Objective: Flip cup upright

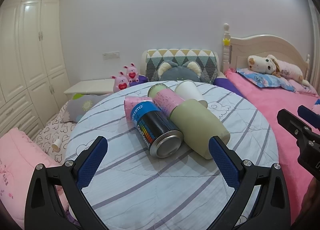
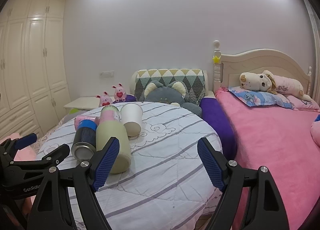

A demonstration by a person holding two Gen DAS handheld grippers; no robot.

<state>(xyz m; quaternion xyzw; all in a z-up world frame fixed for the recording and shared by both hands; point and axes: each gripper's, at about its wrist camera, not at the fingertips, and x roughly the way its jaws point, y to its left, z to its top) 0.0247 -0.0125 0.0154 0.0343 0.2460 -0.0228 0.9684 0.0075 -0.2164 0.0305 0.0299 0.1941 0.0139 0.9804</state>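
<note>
White paper cup [image 2: 131,121] lies on side on round striped-cloth surface [image 2: 170,170], behind pale green cylindrical tumbler [image 2: 114,146]. Left gripper [image 1: 158,154], right gripper [image 2: 158,162]: jaws spread wide, empty. Cup likely light, crushable; pinch gently mid-wall.

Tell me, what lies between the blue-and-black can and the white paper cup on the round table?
The pale green cup and the pink-and-green cup, both on their sides, lie between the can and the white paper cup; the left wrist view shows it.
</note>
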